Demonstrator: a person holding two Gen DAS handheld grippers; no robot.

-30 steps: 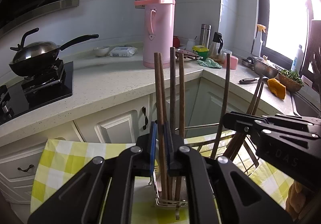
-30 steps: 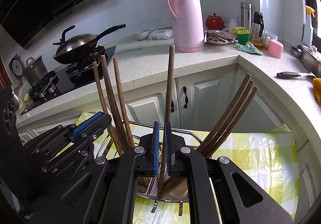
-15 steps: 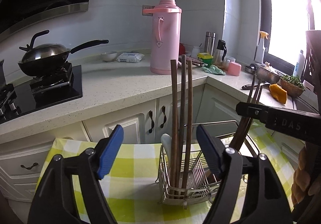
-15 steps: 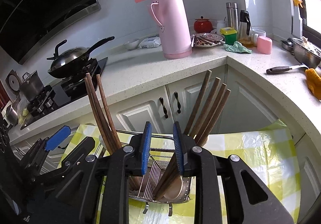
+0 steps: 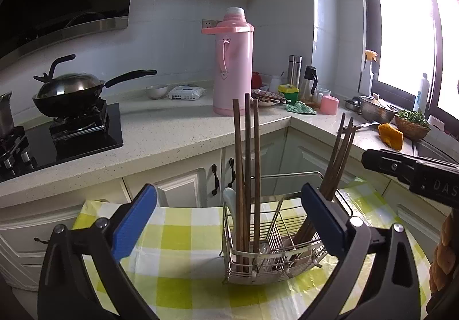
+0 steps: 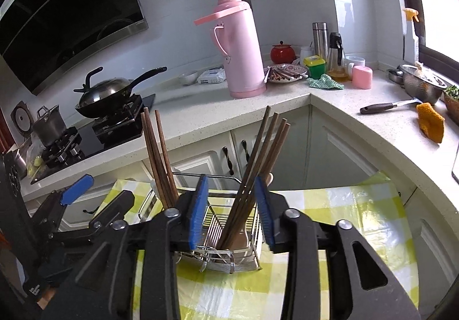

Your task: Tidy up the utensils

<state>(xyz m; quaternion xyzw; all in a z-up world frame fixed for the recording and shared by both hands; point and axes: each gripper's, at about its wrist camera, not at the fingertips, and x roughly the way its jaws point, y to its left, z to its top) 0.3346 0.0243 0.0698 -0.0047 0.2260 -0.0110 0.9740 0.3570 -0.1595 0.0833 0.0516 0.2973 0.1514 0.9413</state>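
Observation:
A wire utensil rack stands on a yellow checked cloth. Three brown chopsticks stand upright in its left compartment, and several more lean in its right one. My left gripper hangs in front of the rack, its jaws opening wide with nothing pressed between them. In the right wrist view the rack sits just beyond my right gripper. Its jaws are opening, and the leaning chopsticks show between the pads without being pressed. The left gripper is at that view's lower left.
Behind the cloth runs a speckled L-shaped counter over white cabinets. On it are a pink thermos, a wok on the stove, a plate of more chopsticks, a pink cup and a colander.
Each gripper was shut on an upright chopstick; both have let go, opened and drawn back and up from the rack. The released chopsticks now stand in the rack.

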